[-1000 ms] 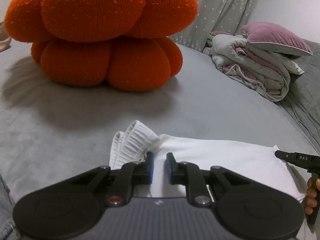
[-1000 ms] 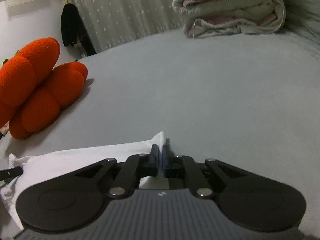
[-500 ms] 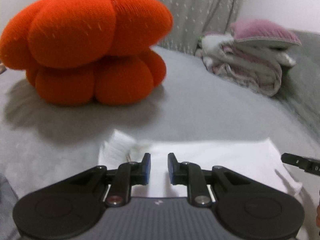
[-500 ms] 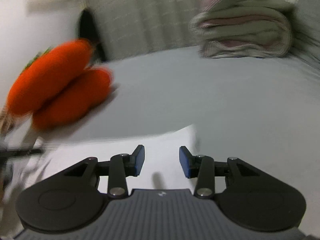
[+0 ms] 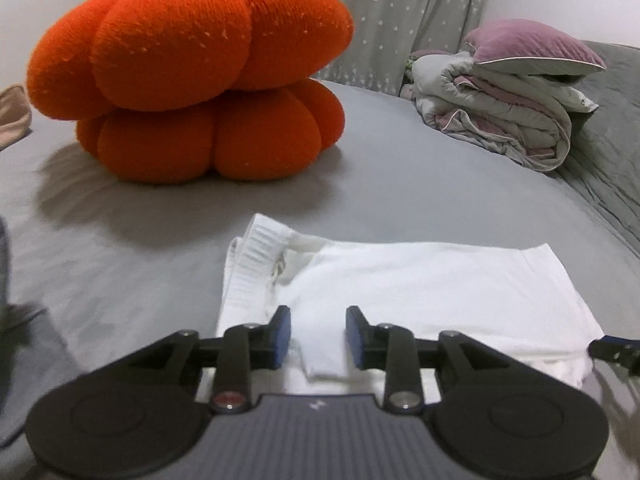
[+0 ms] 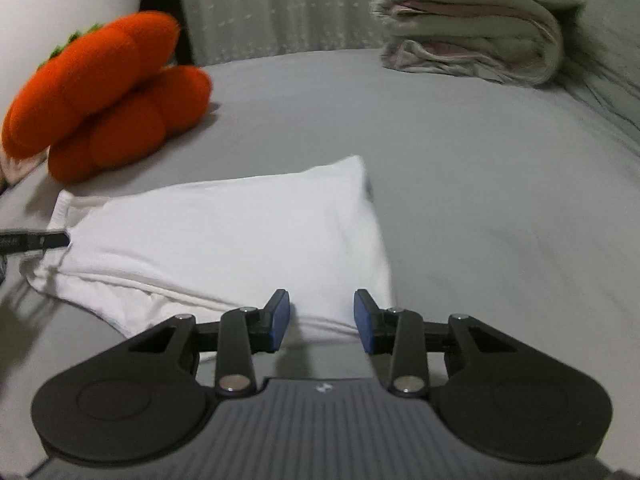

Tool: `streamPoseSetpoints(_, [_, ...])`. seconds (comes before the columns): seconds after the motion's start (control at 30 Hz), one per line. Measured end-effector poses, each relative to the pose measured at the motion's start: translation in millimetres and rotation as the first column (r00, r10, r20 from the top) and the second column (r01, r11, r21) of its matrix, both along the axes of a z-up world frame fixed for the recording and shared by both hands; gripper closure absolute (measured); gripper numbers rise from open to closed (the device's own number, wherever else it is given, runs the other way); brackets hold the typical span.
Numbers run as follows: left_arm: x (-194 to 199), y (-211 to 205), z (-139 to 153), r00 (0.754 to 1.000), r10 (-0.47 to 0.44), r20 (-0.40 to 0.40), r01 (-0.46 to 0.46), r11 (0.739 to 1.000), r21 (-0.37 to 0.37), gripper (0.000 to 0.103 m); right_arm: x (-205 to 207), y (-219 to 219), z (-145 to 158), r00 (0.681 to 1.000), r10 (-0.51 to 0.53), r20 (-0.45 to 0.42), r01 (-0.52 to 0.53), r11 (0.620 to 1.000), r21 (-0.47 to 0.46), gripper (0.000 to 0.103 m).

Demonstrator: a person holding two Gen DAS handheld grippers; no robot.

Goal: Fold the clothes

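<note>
Folded white cotton garment [image 5: 432,292] lying flat on the grey bed sheet [image 5: 400,192], in the lower middle of the left wrist frame, with a ribbed elastic band [image 5: 256,268] bunched at its left end. Same garment [image 6: 224,232] spread across the centre-left of the right wrist frame, 2 stacked layers showing along its near edge.

Left gripper [image 5: 318,334] at the bottom centre of its frame, released, blue pads [image 5: 283,336] parted, with a small white fold of the cloth showing between them; hard to tell whether touching the cloth or just above it. Right gripper [image 6: 322,320] at the bottom centre of its frame, also released, blue-padded fingertips [image 6: 279,320] spread apart at the garment's near right corner, gripping nothing. Black tip of the right gripper at the lower right edge of the left wrist frame, beside the garment's right end.

Large orange knitted pumpkin cushion [image 5: 192,68] with a green top, filling the upper left of the left wrist frame, well apart from the garment. Rolled grey-and-pink quilt [image 5: 492,120] at the upper right, a mauve pillow [image 5: 536,48] resting on it. Star-patterned grey fabric [image 5: 404,12] behind, along the top.
</note>
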State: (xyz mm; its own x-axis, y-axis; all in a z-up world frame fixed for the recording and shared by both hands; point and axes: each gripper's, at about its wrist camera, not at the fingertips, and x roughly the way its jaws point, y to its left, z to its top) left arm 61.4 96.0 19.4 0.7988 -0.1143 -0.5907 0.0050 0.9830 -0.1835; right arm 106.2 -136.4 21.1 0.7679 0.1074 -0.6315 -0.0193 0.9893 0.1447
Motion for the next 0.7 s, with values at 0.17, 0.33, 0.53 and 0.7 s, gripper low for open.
streamPoseSetpoints(0.17, [-19,-11,10,1.000,-0.022,0.000,0.022,1.000,-0.002,0.072,-23,-40,10,0.986,-0.161,-0.035,0.165,0.966,0.202,0.055])
streamPoseSetpoints(0.33, [-27,-41,13,0.995,-0.096,0.014,0.096,0.995,-0.002,0.070,-23,-65,4,0.965,-0.253,-0.067,0.258,0.870,0.420,0.042])
streamPoseSetpoints(0.53, [-19,-53,4,0.989,-0.146,-0.004,0.145,0.986,-0.086,0.070,-25,-44,14,0.996,-0.091,-0.006,0.088,0.932,0.351,0.043])
streamPoseSetpoints(0.7, [-15,-53,-7,0.988,-0.153,-0.028,0.149,0.981,-0.126,0.070,-40,20,30,0.952,0.305,0.041,-0.308,0.946,0.105,0.046])
